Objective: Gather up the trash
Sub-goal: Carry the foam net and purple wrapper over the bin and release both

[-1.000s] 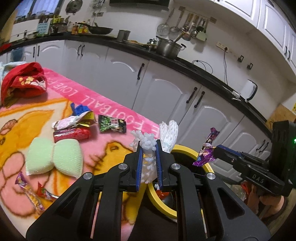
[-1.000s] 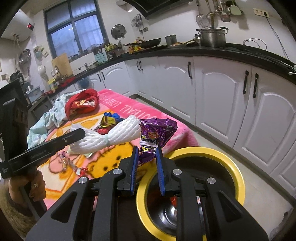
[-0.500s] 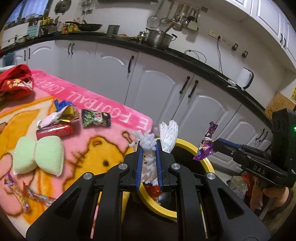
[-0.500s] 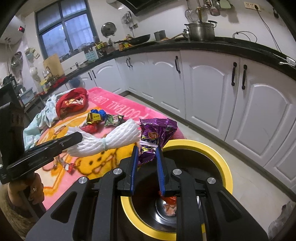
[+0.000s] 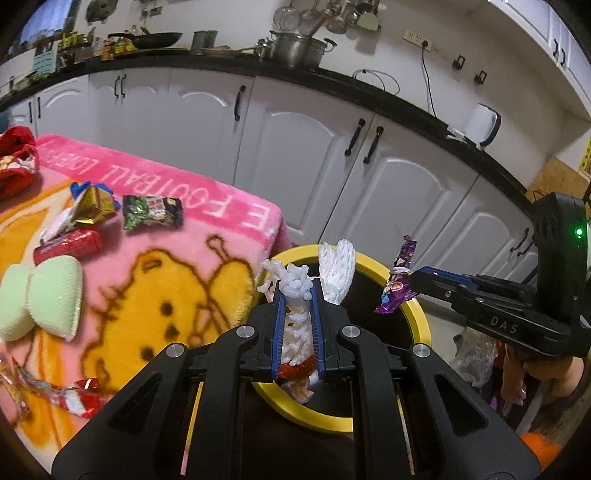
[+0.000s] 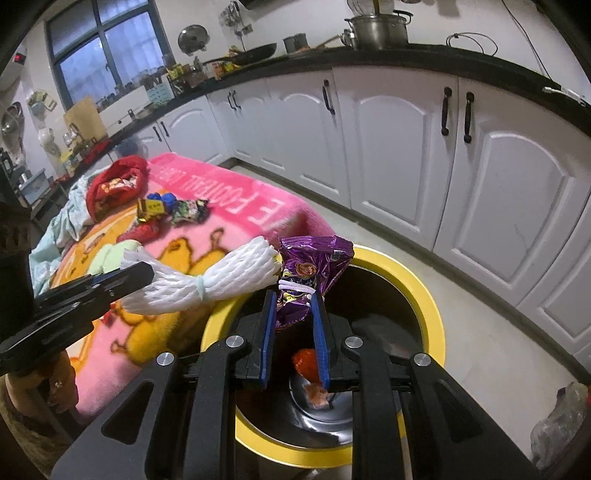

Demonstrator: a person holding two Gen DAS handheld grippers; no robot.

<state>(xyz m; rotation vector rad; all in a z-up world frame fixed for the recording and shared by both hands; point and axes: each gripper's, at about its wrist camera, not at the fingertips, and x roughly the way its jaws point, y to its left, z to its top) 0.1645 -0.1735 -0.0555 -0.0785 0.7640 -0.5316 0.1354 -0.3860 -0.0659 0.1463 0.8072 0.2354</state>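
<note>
A pink cartoon blanket [image 5: 155,280] carries wrappers [image 5: 151,211] at eleven o'clock, a green sponge [image 5: 44,299] at nine, red cloth [image 5: 16,162] at ten.

A: What room is this?
B: A kitchen. White cabinets [image 6: 402,147] with black handles curve under a black worktop [image 5: 388,92].
A: And on it?
B: A steel pot [image 5: 299,48], a pan [image 5: 155,38] and jars. Ladles [image 5: 325,14] hang on the white wall.
A: Any window?
B: One, dark-framed [image 6: 107,48], bluish outside. The floor [image 6: 491,332] is pale grey.
</note>
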